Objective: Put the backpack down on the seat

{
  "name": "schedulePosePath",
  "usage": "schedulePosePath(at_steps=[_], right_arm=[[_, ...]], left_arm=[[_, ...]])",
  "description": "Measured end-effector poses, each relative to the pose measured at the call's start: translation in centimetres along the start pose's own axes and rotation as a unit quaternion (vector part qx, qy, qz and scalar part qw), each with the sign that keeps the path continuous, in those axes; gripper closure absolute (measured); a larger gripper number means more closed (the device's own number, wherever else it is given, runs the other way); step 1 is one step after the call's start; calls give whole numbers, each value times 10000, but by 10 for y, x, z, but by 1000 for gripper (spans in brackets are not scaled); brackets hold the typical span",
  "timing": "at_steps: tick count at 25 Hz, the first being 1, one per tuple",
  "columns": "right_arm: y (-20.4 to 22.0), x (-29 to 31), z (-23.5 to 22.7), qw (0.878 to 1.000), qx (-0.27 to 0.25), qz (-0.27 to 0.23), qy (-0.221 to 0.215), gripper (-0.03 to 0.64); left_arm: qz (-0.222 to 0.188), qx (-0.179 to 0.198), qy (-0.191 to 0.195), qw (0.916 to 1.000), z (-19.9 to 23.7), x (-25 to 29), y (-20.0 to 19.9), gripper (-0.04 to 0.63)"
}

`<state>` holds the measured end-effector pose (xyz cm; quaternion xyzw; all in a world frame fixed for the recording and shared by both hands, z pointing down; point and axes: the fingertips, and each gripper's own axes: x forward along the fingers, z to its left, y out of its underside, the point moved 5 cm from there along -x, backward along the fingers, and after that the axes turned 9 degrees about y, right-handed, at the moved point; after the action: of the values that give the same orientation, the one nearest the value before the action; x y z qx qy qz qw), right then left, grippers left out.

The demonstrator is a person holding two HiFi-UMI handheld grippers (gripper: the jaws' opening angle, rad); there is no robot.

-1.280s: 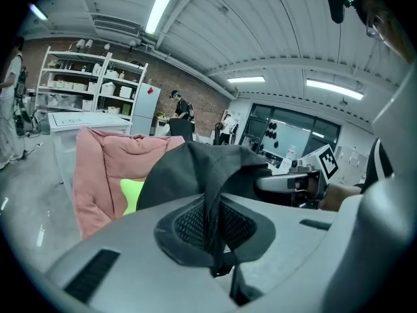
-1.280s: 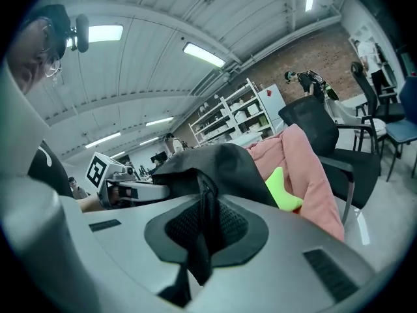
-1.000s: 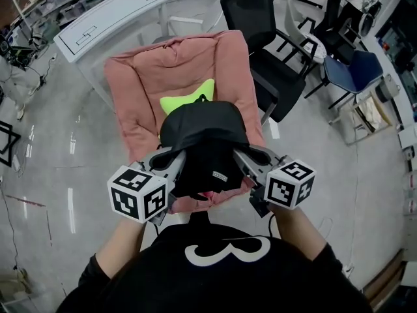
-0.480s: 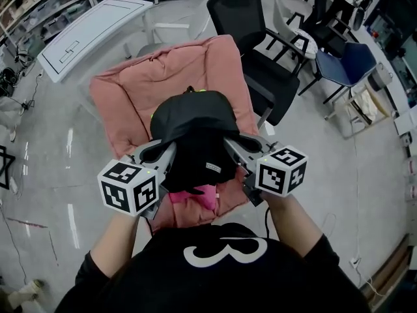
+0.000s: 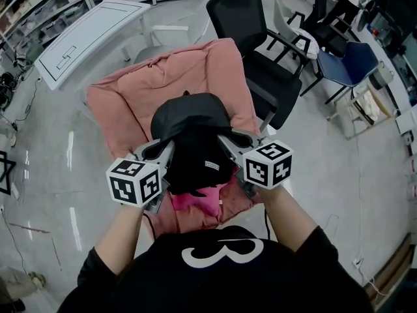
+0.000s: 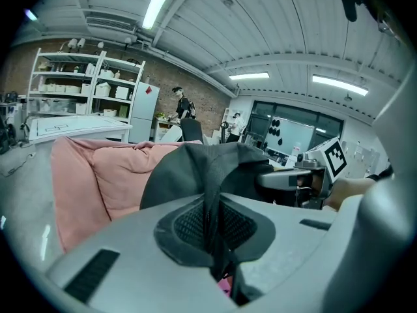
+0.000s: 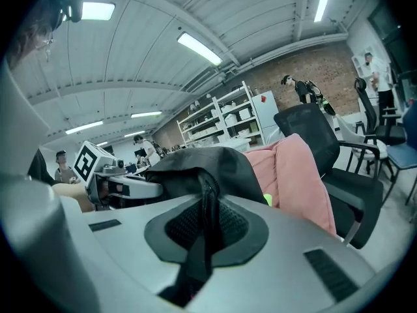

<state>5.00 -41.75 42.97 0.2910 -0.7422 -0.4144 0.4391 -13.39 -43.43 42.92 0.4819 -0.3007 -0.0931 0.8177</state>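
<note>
A black backpack (image 5: pixel 192 135) hangs over the pink cushioned seat (image 5: pixel 124 109), held up from both sides. My left gripper (image 5: pixel 161 152) is shut on a black strap of the backpack (image 6: pixel 212 217) on its left side. My right gripper (image 5: pixel 229 142) is shut on another black strap (image 7: pixel 205 230) on its right side. The bag's bulk (image 7: pixel 199 165) rises in front of both jaws. A bright pink part (image 5: pixel 195 201) shows under the bag's near edge. A sliver of a yellow-green thing (image 7: pixel 266 201) shows by the cushion, and the bag hides it in the head view.
A black mesh office chair (image 5: pixel 251 28) stands right beside the pink seat. Farther right is a blue chair (image 5: pixel 355 64). A white table (image 5: pixel 88 28) stands at the back left, with shelves behind it. People stand far off in the room (image 6: pixel 179 103).
The backpack and both grippers have moved forward over the seat, and the bag now covers the yellow-green thing. Both grips are unchanged.
</note>
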Motion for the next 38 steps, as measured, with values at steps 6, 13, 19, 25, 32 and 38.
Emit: schedulePosePath(at_steps=[6,13,19,25,32,38], right_arm=[[20,36,-7,9994,-158,318,40,588],[52,58,-24,9981,-89,589,144,586],[61,72,-35,9969,25,759,191,586],[62,71,-42,9972,387,626,124,539],[61,50,-44,9974,357,614,-151,424],[49,21,-37,9973,313,551,-360,420]], left_arm=[[215,-297,-143,9992,32,14,25,580],[451,-401,-184,9980,49,37,52,578],[602,-338,-303,9972,58,51,58,578],[542,-363,-257,9975,62,54,57,562],[279,-724,-278,9966,68,49,56,367],[141,-855,-638,9942,63,27,62,311]])
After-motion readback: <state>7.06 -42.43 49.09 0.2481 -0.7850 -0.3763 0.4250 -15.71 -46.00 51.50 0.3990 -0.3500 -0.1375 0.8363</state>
